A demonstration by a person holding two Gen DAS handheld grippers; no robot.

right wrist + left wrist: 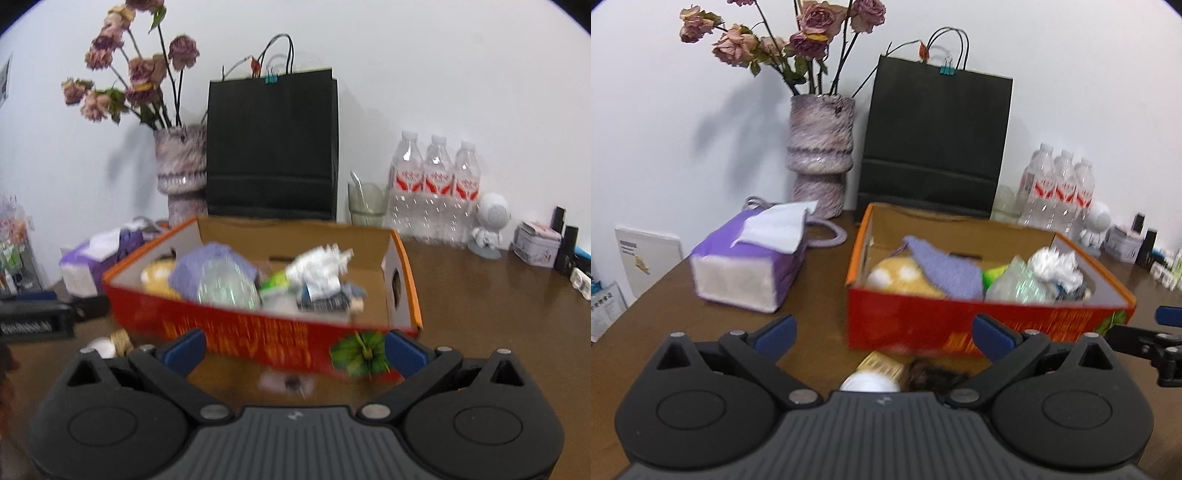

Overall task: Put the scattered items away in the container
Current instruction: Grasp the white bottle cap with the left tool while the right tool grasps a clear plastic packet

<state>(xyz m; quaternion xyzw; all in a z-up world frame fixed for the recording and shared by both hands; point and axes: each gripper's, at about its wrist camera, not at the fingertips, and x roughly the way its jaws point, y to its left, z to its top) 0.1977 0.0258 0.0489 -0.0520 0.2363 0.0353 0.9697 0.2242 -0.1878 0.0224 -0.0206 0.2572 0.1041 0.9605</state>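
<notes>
Going left to right: the left gripper has its fingers spread wide with nothing between them, hanging just in front of the red box. Right below it, on the brown surface, a small white-capped bottle with a yellowish label lies beside a dark fuzzy clump, both still outside the box. My guess at the risk: they sit tight against the box wall, so coming down on the bottle could shove the box or roll the bottle away. The clump looks like it'd slip a pinch too.

The right gripper is also wide open and empty, with a small blurry pinkish item on the surface under it.

The box is already heaped (yellow plush, purple cloth, crumpled paper), so more stuff may tumble out.

Writing: orange print on the box front is too blurred to read. The water bottles have red labels, unreadable.
</notes>
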